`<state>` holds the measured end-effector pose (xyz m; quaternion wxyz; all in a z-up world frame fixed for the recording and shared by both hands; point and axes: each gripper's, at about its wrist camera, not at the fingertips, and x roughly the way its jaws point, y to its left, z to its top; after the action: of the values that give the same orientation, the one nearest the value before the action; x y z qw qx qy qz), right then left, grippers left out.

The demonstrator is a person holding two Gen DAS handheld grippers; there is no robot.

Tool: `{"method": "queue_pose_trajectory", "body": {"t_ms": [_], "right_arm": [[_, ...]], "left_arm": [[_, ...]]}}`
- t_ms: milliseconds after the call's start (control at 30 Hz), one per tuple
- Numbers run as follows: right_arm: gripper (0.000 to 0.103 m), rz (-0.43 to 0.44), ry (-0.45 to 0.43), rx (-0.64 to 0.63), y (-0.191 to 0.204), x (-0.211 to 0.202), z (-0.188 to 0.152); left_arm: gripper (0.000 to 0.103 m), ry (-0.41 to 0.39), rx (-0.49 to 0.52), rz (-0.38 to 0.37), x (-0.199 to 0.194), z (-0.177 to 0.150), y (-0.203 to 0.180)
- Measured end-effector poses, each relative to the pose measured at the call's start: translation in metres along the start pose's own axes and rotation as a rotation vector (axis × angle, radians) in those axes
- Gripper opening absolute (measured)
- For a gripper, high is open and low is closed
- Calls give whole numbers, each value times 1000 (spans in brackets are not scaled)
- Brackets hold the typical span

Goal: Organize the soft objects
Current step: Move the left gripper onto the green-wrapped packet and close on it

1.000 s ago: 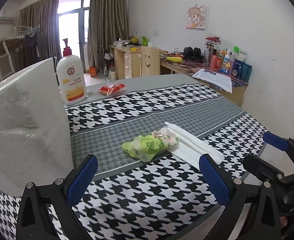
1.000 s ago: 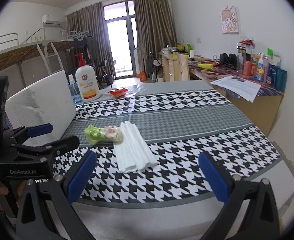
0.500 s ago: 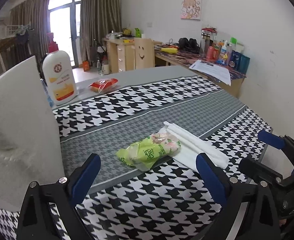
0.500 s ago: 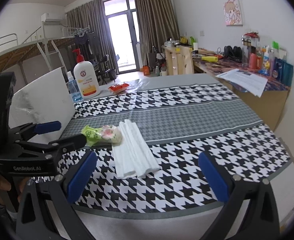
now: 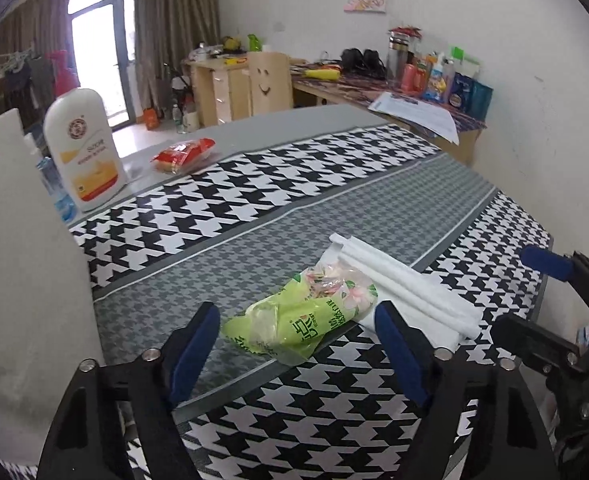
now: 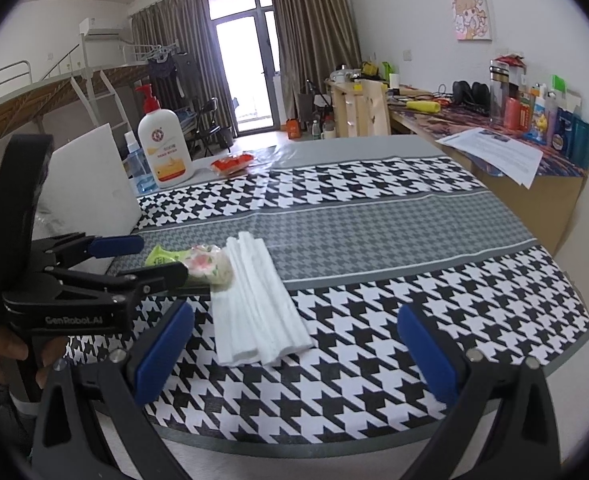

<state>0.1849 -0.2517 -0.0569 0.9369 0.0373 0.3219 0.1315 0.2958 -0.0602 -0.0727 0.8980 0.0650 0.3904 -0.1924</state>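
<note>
A green plastic tissue packet (image 5: 306,316) lies on the houndstooth tablecloth, touching a folded white cloth (image 5: 406,292) on its right. My left gripper (image 5: 298,340) is open, its blue pads either side of the packet's near end, just short of it. In the right wrist view the packet (image 6: 198,262) and the white cloth (image 6: 258,300) lie ahead to the left, with the left gripper (image 6: 134,258) beside the packet. My right gripper (image 6: 294,344) is open and empty, near the table's front edge behind the cloth.
A white foam board (image 5: 18,264) stands at the left. A lotion pump bottle (image 5: 82,144) and a red snack packet (image 5: 184,154) sit at the far side of the table (image 6: 374,220). A cluttered desk (image 6: 514,136) lies beyond on the right.
My left gripper has moved forward and down toward the green packet, which now sits between its open pads. The right gripper has edged slightly forward.
</note>
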Motion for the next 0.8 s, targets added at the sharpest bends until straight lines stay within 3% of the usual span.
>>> {"method": "queue_pose_trajectory", "body": {"t_ms": [133, 233, 400, 700, 800], "right_arm": [[103, 7, 10, -10, 0, 5, 2], [103, 8, 23, -27, 2, 9, 2], [103, 13, 39, -50, 4, 14, 5], [103, 15, 70, -97, 12, 22, 5], [103, 22, 78, -118, 17, 25, 6]], "left_arm": [[75, 18, 18, -10, 7, 0, -1], [66, 43, 22, -30, 14, 1, 0], [42, 60, 25, -42, 17, -1, 0], [23, 34, 5, -68, 8, -4, 2], [22, 3, 4, -77, 1, -4, 4]]}}
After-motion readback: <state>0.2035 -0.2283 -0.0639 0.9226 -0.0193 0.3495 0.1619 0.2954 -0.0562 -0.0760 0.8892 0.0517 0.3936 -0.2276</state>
